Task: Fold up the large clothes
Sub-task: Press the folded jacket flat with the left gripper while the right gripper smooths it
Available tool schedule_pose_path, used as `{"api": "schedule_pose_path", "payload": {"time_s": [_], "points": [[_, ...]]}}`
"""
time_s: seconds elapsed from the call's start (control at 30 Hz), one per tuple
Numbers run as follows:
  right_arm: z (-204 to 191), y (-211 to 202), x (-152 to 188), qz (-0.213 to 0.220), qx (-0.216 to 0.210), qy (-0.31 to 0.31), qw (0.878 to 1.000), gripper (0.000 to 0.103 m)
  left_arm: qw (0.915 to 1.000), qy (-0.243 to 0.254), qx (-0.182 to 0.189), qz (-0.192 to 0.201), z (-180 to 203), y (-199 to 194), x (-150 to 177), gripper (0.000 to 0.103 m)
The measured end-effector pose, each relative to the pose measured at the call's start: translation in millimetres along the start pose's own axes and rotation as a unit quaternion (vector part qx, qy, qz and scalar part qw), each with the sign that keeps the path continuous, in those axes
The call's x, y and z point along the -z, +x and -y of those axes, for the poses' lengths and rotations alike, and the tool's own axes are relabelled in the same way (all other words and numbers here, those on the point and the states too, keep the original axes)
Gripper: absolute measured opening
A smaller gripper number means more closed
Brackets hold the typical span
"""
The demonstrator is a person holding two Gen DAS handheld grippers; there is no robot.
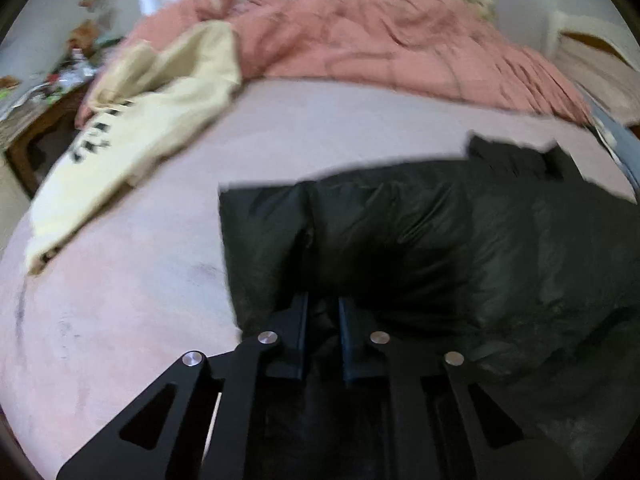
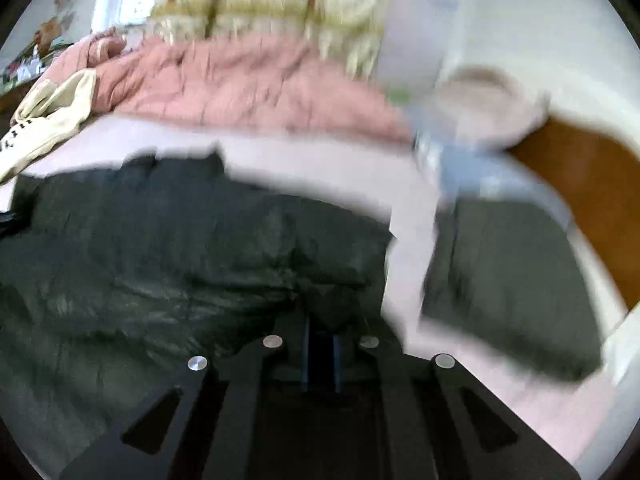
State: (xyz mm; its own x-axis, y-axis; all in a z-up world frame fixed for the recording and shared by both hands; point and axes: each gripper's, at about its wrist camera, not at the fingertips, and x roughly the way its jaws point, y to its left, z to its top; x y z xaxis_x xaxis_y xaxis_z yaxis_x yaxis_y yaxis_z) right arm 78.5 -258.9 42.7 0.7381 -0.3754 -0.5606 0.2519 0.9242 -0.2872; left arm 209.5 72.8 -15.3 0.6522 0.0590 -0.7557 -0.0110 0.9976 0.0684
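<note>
Black jacket (image 1: 420,240) on the bed (image 1: 140,300), pinched at the near edge by left tongs (image 1: 323,316) and right tongs (image 2: 320,334); better to lift both corners evenly.

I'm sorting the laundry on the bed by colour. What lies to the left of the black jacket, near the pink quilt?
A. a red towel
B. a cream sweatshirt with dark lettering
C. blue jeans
B: the cream sweatshirt with dark letters lies crumpled left of the black jacket, against the pink quilt.

Both grippers (image 1: 323,312) (image 2: 320,336): black slotted linkage arms; round silver pivot screws; dark bluish jaws.
</note>
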Motion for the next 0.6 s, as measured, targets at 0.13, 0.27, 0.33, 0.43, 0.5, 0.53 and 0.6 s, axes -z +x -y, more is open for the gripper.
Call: {"api": "schedule_pose_path", "payload": {"time_s": [0.13, 0.27, 0.33, 0.43, 0.5, 0.53, 0.6], "points": [[-7, 39, -36, -0.013, -0.003, -0.015, 1.000, 0.009, 0.9990, -0.034, -0.020, 0.020, -12, -5, -2, 0.018], [-27, 77, -43, -0.062, 0.064, -0.058, 0.994, 0.011, 0.9990, -0.005, 0.003, 0.045, -8, -22, 1, 0.045], [-27, 64, -41, -0.038, 0.058, -0.041, 0.997, 0.018, 0.9962, 0.011, 0.022, 0.084, -4, -50, 7, 0.052], [-6, 45, -33, -0.030, 0.014, 0.023, 0.999, 0.067, 0.9934, 0.004, 0.055, 0.101, -7, -75, 10, 0.057], [11, 36, -25, -0.028, 0.005, 0.063, 0.998, 0.069, 0.9927, -0.010, 0.081, 0.089, -11, -75, 13, 0.057], [20, 33, -22, -0.030, 0.004, 0.082, 0.996, 0.069, 0.9932, -0.012, 0.086, 0.078, -12, -71, 15, 0.057], [35, 32, -20, -0.019, -0.028, 0.111, 0.993, 0.063, 0.9963, -0.009, 0.077, 0.038, -12, -53, 17, 0.056]]}}
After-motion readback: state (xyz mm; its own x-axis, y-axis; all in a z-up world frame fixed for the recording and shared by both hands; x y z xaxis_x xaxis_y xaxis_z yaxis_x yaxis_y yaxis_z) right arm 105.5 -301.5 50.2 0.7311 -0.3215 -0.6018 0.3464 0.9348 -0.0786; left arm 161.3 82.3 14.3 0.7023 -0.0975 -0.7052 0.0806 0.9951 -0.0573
